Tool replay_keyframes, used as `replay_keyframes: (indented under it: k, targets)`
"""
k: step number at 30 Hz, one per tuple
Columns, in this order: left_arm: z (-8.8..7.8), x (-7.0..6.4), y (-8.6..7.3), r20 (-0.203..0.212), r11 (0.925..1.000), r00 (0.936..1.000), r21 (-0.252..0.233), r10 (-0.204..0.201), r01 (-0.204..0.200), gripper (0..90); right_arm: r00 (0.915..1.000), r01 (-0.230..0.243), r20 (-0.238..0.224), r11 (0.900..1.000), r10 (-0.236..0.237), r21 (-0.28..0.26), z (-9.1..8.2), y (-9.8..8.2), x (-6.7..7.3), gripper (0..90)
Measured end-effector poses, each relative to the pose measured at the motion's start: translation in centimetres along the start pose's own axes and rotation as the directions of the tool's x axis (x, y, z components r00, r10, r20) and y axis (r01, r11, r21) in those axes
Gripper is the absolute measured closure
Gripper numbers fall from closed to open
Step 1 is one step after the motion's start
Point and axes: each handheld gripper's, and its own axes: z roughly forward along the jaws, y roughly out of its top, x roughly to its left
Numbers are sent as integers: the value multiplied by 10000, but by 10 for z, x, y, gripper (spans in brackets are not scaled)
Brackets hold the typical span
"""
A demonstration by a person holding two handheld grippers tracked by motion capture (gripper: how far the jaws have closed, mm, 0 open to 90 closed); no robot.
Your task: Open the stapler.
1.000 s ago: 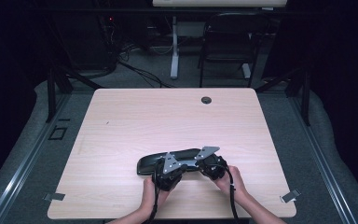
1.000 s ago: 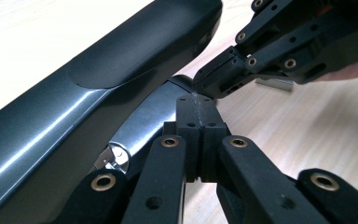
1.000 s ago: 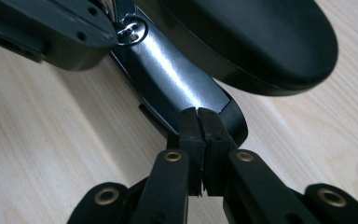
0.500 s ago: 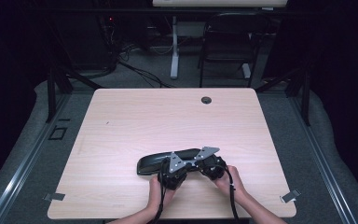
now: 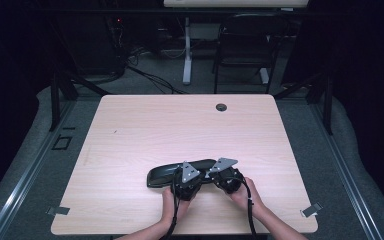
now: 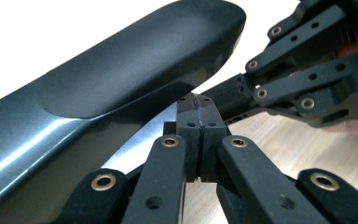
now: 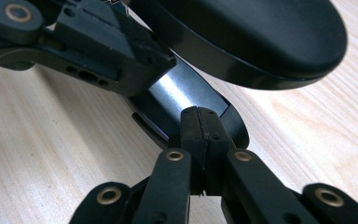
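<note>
Glossy black elongated case (image 5: 167,173), hinged open, lying near table's front edge.

A long, dark, oblong case (image 6: 121,84) of smooth hard plastic had a glossy shell that caught soft grey reflections, and a brighter, satin, metallic-looking strip (image 7: 186,91) showed along its opened edge. It lay on a pale rectangular table (image 5: 145,125) with a light wood-grain top, matt and finely streaked. The left gripper (image 6: 196,109) and right gripper (image 7: 199,122) looked like matt black plastic, slightly grainy, with small brass-coloured rivets (image 6: 170,141) at the joints. Each carried a flat grey three-cornered plate (image 5: 188,172) with a dull metal look. The floor (image 5: 25,165) around the table appeared grey, like carpet.
</note>
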Motion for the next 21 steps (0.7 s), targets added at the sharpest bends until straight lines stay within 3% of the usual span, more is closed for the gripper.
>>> replay_keyframes:
  k: [6, 21]
  targets:
    - [2, 0, 1, 168, 9999, 9999, -141, 13, -11, 900, 10000, -49, 39, 9999, 49, 152, -1, 1, 0, 900]
    - [6, 0, 0, 56, 9995, 9999, -300, -96, 97, 900, 9994, -353, 7, 9993, 353, 147, 0, 1, -1, 900]
